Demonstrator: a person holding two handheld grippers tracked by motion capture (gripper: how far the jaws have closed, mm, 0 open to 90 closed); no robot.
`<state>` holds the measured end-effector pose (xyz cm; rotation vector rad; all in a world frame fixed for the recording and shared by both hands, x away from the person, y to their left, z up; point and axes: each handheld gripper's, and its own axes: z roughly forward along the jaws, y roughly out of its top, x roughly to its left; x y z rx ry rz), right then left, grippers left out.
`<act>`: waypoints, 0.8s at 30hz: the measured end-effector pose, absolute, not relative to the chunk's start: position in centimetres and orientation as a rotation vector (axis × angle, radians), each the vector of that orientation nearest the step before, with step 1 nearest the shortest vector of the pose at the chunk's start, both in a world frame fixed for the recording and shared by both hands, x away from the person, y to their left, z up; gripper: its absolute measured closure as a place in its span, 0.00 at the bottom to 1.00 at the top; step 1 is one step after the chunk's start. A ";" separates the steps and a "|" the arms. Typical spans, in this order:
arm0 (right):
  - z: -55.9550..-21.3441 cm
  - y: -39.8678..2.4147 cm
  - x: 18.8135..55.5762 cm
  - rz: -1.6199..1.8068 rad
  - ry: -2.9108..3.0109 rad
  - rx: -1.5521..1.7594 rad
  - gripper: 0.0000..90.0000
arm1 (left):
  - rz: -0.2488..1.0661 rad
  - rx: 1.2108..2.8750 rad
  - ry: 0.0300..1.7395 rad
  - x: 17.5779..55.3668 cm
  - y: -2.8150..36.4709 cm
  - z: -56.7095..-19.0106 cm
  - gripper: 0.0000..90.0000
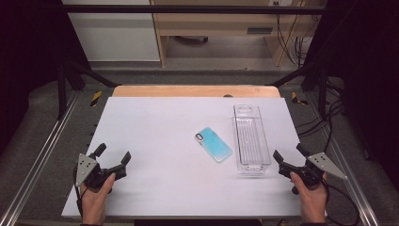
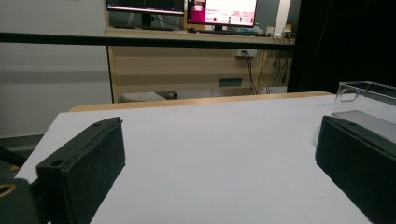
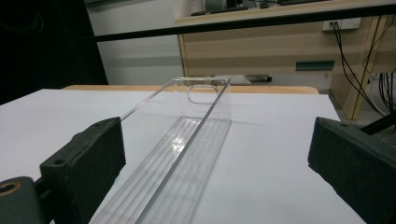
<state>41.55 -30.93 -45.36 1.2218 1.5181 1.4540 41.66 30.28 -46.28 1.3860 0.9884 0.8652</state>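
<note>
Clear plastic bin (image 1: 251, 139), long and narrow, lies on the white table (image 1: 155, 141) at the right-hand side, lengthwise pointing away from the person, handle cutout at its far end; it looks empty. In the right gripper view the same bin (image 3: 187, 140) runs up the middle-left of the frame, its near end down between that claw's two black jaws but nothing pressing on it. Right claw (image 1: 286, 154) sits just beside the bin's near right corner, close but apart from it, jaws spread wide, nothing held; the right hand (image 1: 313, 197) grips it from the bottom edge. Phone (image 1: 213, 144) with a light blue back lies flat just left of the bin, angled, camera end toward the far left, not touching the bin as far as I can tell. It is well clear of both claws, nearer the right one. Left claw (image 1: 113, 154) is over at the near left corner of the table, well apart from phone and bin, jaws also spread wide and empty, held by the left hand (image 1: 96, 200). In the left gripper view the jaws stand at either edge of the frame with bare white table between, and the bin's far end (image 2: 362, 95) shows beyond the right-side jaw. Past the table's far edge: a wooden desk (image 1: 226, 23) with cables (image 1: 294, 42) hanging at its right, monitors (image 2: 187, 9) on top in the left gripper view. A black frame (image 1: 188, 8) surrounds the setup.
</note>
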 end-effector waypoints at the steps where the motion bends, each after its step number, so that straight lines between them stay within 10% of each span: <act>1: -45.4 -30.9 41.6 1.450 1.521 1.242 0.05 | 0.858 1.385 0.989 41.7 30.3 -46.3 0.01; 24: -44.6 -30.2 42.0 1.399 1.609 1.237 0.06 | 0.777 1.456 0.919 41.8 29.5 -46.6 0.02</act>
